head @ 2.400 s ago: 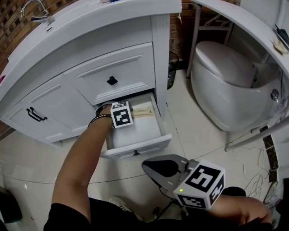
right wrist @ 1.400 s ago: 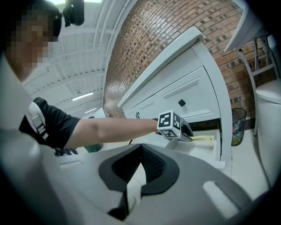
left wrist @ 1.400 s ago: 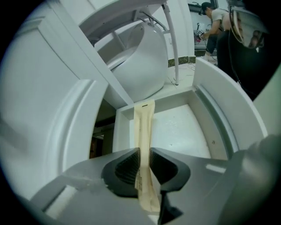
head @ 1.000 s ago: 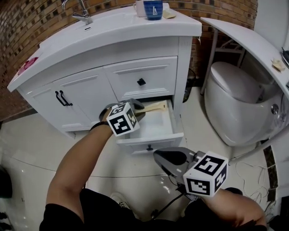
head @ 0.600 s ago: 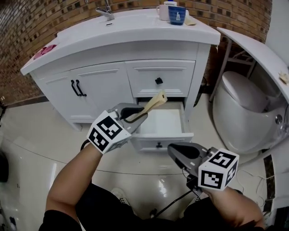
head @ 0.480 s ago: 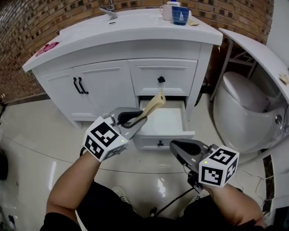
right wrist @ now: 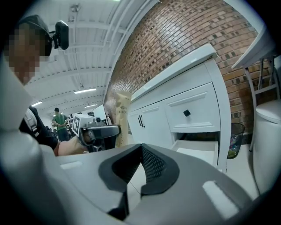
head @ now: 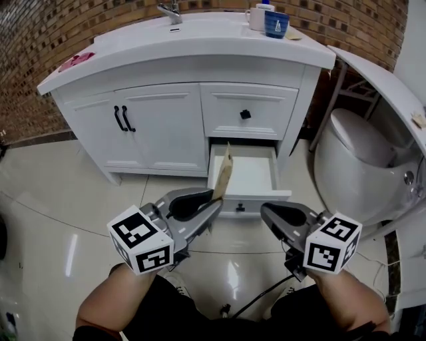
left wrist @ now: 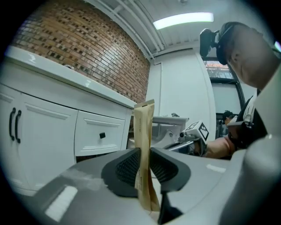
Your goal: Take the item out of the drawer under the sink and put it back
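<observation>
A flat tan paper packet stands upright in my left gripper, which is shut on its lower end, out in front of the open bottom drawer of the white vanity. In the left gripper view both ribbed pads press on the packet at the left gripper. My right gripper hovers to the right, below the drawer front, shut and holding nothing. The right gripper view has the right gripper closed, with the packet and the drawer beyond it.
Above the open drawer is a closed drawer, with double doors to its left. Cups and a faucet are on the countertop. A toilet stands close on the right. A cable lies on the glossy floor near my feet.
My left gripper has lifted the packet out of the drawer and drawn it back toward me, tilting it upright. The right gripper stayed shut below the drawer front.
</observation>
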